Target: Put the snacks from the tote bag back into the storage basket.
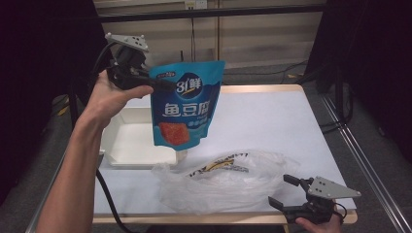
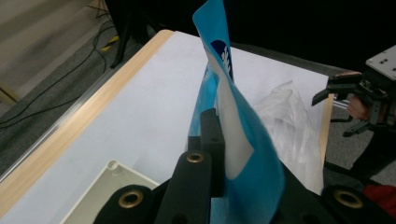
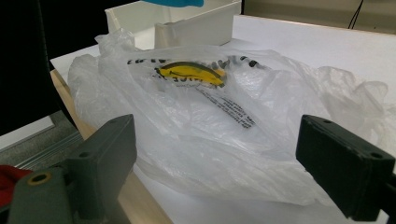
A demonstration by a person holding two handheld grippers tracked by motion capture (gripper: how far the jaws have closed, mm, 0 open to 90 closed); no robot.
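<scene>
L tool (image 1: 163, 85) pinches blue snack pouch (image 1: 187, 104) at its upper edge, held up over white tray (image 1: 121, 145). R tool (image 1: 284, 189) spread wide, nothing btwn jaws, low at bench (image 1: 272, 121) edge beside crumpled clear plastic bag (image 1: 218, 182).

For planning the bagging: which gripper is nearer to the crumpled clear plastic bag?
Right. The right gripper sits open beside the crumpled clear plastic bag; the left gripper holds the blue snack pouch above.

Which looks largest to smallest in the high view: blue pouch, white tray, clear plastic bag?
1. Clear plastic bag.
2. Blue pouch and white tray: unsure. The pouch is held up nearer the camera and hides part of the tray.
</scene>
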